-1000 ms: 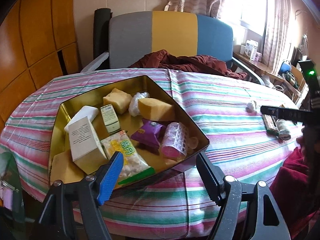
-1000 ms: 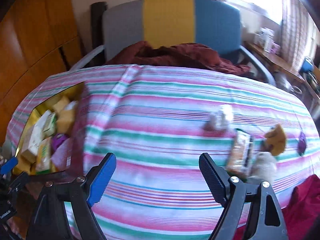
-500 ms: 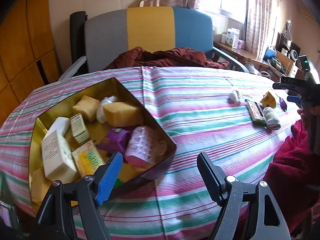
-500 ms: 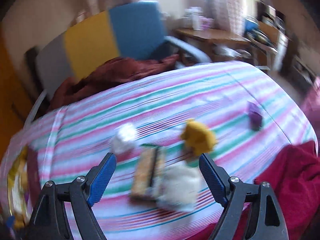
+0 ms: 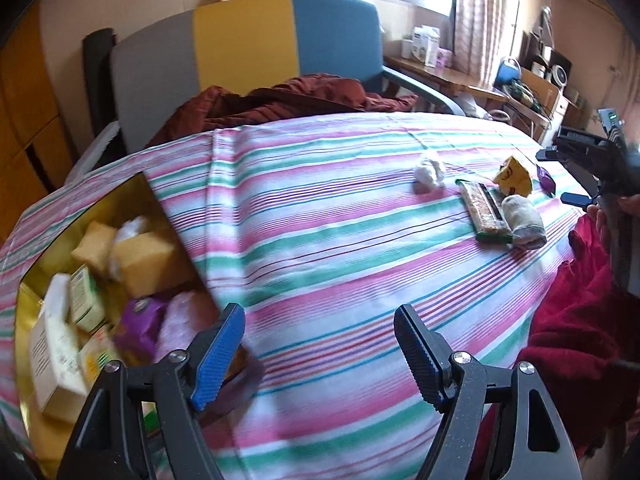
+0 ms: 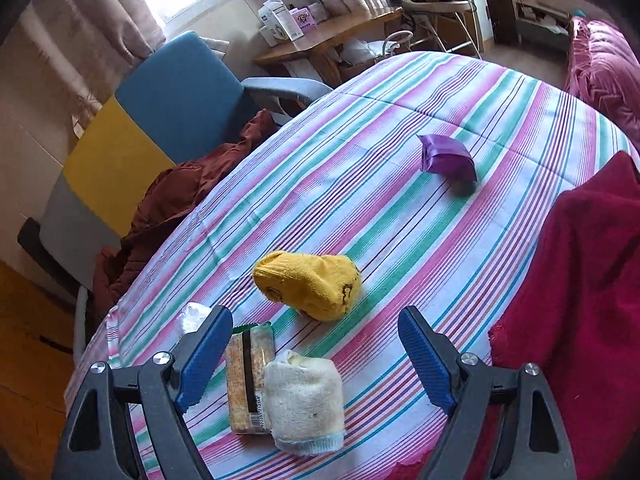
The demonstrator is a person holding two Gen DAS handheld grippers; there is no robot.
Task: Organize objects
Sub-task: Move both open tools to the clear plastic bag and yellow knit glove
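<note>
At the far left of the striped tablecloth [image 5: 320,216] sits the gold tin [image 5: 132,186], already crowded: yellow sponges [image 5: 150,258], a small green-and-white carton [image 5: 84,296], a white box [image 5: 52,356], a purple packet [image 5: 140,324] and a pink bubbly piece beside it, blurred. The left gripper [image 5: 318,354] hangs over the cloth just right of the tin's near corner, its blue-padded fingers [image 5: 218,354] spread wide with only fabric between them. Behind the table stands a grey, yellow and blue chair [image 5: 244,44] with a rust-brown garment [image 5: 280,98] heaped on its seat. Further right lie the loose things: a crumpled white wad [image 6: 192,318], a clear-wrapped snack bar [image 6: 246,380] with a rolled cream sock [image 6: 304,404] resting on its near end, a rolled yellow sock [image 6: 310,286] just beyond them, and a small purple packet [image 6: 448,158] well apart toward the far edge. The right gripper [image 6: 316,360] hovers above the bar and cream sock, fingers [image 6: 426,364] parted and touching nothing; the cream sock sits low between them, nearer the left finger. A crimson cloth [image 6: 576,300] covers the table's right edge.
</note>
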